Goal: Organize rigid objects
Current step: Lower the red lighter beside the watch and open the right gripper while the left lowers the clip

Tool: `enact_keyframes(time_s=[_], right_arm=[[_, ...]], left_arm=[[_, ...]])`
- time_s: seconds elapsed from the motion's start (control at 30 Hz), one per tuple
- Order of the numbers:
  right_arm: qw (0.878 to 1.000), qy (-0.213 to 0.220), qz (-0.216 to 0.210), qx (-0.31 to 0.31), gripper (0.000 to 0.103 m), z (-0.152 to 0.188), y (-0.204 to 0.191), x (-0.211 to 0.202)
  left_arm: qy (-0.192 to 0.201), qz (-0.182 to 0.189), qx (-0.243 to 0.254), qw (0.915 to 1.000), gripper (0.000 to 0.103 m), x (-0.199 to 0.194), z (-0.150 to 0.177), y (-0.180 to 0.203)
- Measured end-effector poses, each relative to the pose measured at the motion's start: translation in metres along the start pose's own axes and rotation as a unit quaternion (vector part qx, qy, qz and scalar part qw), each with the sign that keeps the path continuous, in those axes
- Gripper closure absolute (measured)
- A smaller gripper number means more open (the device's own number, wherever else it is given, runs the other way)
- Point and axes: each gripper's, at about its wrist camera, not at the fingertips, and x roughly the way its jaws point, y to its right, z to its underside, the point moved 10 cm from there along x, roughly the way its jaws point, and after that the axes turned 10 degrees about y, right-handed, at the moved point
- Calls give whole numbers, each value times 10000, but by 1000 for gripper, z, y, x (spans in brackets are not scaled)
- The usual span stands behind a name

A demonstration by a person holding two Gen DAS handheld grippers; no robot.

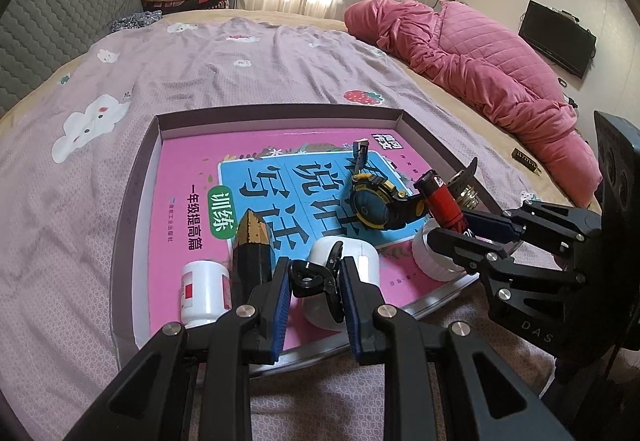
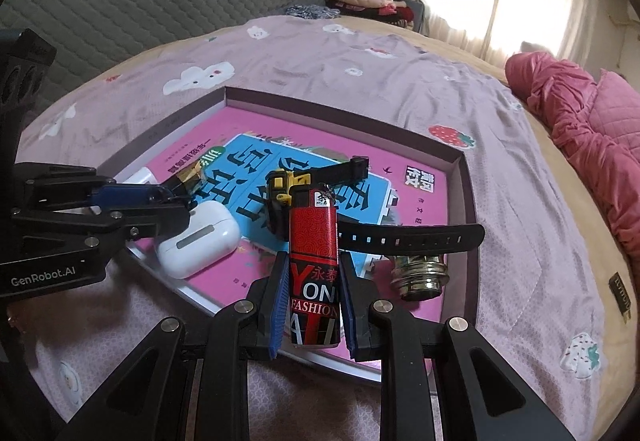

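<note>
A shallow purple box (image 1: 280, 111) lies on the bed with a pink and blue book (image 1: 188, 169) flat inside. My left gripper (image 1: 316, 273) is shut on a black hair claw clip (image 1: 308, 277), just over a white earbud case (image 1: 368, 261) at the box's near edge. My right gripper (image 2: 314, 269) is shut on a red lighter (image 2: 314, 257), held upright over the book near a black and yellow watch (image 2: 286, 193). In the left wrist view the right gripper (image 1: 452, 223) and the lighter (image 1: 440, 201) sit beside the watch (image 1: 380, 201).
In the box also lie a white pill bottle (image 1: 204, 293), a black and gold hexagonal case (image 1: 252, 245), a white jar (image 1: 432, 253) and a metal ring piece (image 2: 420, 277). A small brown object (image 2: 620, 293) lies on the sheet. A pink quilt (image 1: 500, 69) is heaped at the right.
</note>
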Motion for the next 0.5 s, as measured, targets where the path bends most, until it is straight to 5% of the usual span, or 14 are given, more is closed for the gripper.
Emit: enact_keyframes(time_s=[0.27,0.5], right_arm=[[9994,-61,-110,-326,80,4,-17,2],[9998,-126,-169,2,80,6,-11,3]], left_arm=[[-15,3,-22,10000,78,0,0,-1],[-16,-3,-40,10000,78,1,0,-2]])
